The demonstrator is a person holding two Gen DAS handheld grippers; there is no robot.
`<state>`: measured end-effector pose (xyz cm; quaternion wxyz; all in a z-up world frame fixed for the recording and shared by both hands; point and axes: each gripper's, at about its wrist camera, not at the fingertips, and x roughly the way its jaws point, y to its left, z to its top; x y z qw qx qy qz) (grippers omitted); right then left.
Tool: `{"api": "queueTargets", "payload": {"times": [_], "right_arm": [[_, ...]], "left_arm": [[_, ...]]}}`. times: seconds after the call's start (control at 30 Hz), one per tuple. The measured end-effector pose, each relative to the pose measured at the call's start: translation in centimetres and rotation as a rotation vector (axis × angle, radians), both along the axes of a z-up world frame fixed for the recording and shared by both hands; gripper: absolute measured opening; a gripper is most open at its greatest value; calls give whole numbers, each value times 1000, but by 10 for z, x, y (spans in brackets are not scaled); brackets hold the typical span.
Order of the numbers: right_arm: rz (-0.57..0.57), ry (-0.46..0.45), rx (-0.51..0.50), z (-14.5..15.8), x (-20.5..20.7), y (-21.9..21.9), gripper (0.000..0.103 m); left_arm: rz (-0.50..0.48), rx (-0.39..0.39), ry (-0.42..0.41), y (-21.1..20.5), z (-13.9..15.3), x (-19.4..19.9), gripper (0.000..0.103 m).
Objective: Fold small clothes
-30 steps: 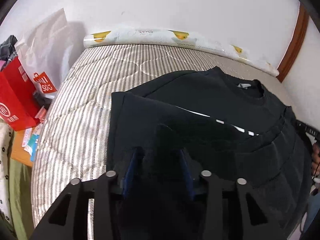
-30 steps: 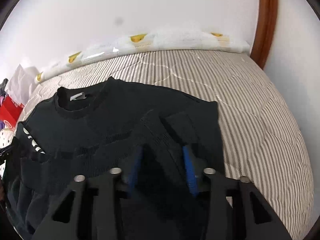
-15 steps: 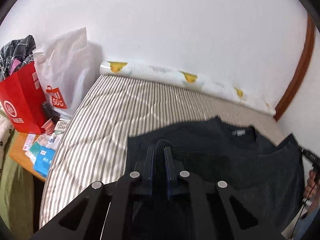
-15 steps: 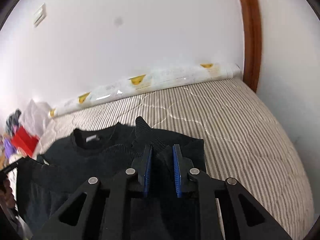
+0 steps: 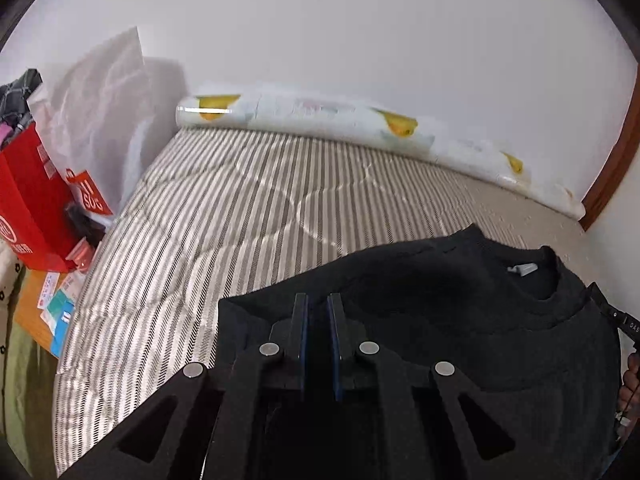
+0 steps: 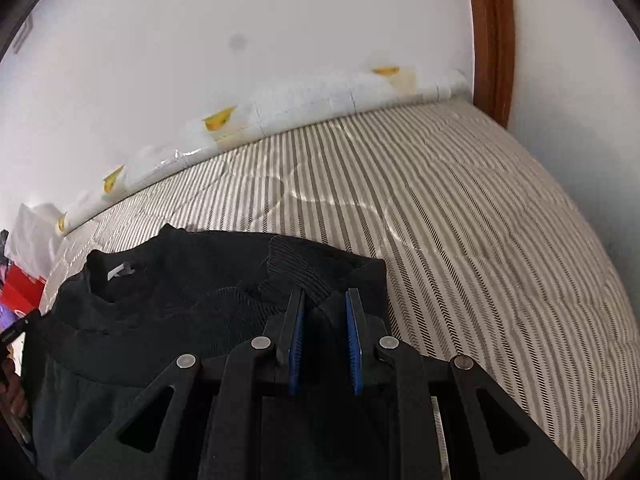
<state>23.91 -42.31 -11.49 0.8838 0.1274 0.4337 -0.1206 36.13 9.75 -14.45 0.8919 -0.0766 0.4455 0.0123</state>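
The left tongs (image 5: 318, 312) are seen nearly closed, a narrow slit left between the blue pads; black cloth lies in and under that slit, so a pinch on the near-left edge of the black sweater (image 5: 460, 300) is judged likely, though the cloth between the pads cannot be made out clearly. The right tongs (image 6: 324, 308) are set wider, and a ribbed fold of the same sweater (image 6: 200, 292) is seen standing up between the pads, touching the left pad; contact with the right pad cannot be confirmed.

The sweater is spread on the striped mattress (image 5: 240, 208), collar and white neck label (image 5: 522, 269) toward the wall, the lower part bunched toward the camera. A rolled printed mat (image 5: 360, 124) lies along the wall, well apart from the garment. A red paper bag (image 5: 28, 196) and a white plastic bag (image 5: 100, 92) stand off the left side of the bed.

Risks noted:
- The right grip is judged the weaker one. If the fold is held by one pad only, it may slip out when lifted, and the hem would drop unevenly.
- Unequal lift of the two sides would skew the fold line.
- More than one layer may be caught in the left tongs, dragging the back panel along.
- The smooth quilted mattress may let the whole garment slide instead of folding.
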Motion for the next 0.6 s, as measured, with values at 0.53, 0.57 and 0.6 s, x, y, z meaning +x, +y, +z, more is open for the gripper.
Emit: {"api": "queueTargets", "payload": {"times": [0.53,0.57,0.6], "right_arm": [[64,-17,-143,50,-36,68,30],[72,-21,-146,51,-39,76,30],[78,-28,-151,53,-43,85,31]], "left_arm": [[-28,5,-14,5,37,-48,20],[-27,4,-21,6,40,-56,22],[-25,5,-27,7,44,-65,23]]}}
